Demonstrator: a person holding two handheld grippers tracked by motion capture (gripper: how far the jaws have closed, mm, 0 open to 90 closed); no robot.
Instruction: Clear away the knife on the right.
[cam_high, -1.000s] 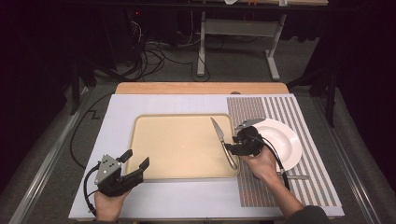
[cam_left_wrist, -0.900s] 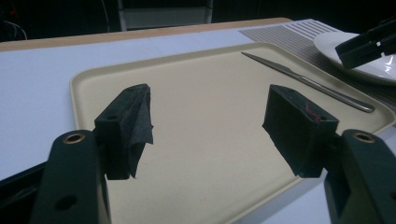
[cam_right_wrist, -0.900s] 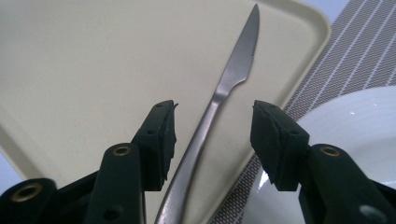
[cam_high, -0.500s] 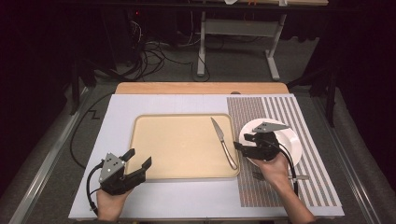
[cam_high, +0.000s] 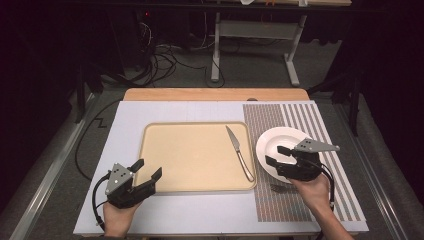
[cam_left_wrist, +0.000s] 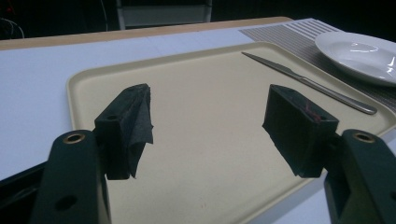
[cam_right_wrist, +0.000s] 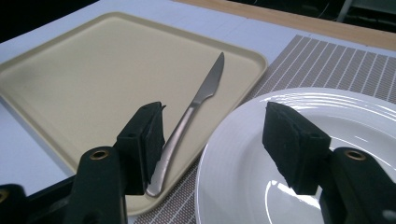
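High view | right tool (cam_high: 276, 156) jaws just opening, empty, over plate (cam_high: 280, 137) | fork (cam_high: 280, 188) partly hidden | left tool (cam_high: 148, 169) open

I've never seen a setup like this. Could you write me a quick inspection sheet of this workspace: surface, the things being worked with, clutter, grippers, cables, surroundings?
Surface: white board on a wooden table, with a striped placemat on its right side.
Job's things: knife lying on the beige tray, near the tray's right edge; white plate on the placemat; a fork on the placemat in front of the plate.
Clutter: nothing seen.
Grippers: left gripper open, empty, at the tray's near left corner; right gripper over the plate, its jaws have just been opening, nothing between them.
Cables: one trails from each gripper; a tangle on the floor beyond the table.
Surroundings: dark room, a grey metal stand behind.
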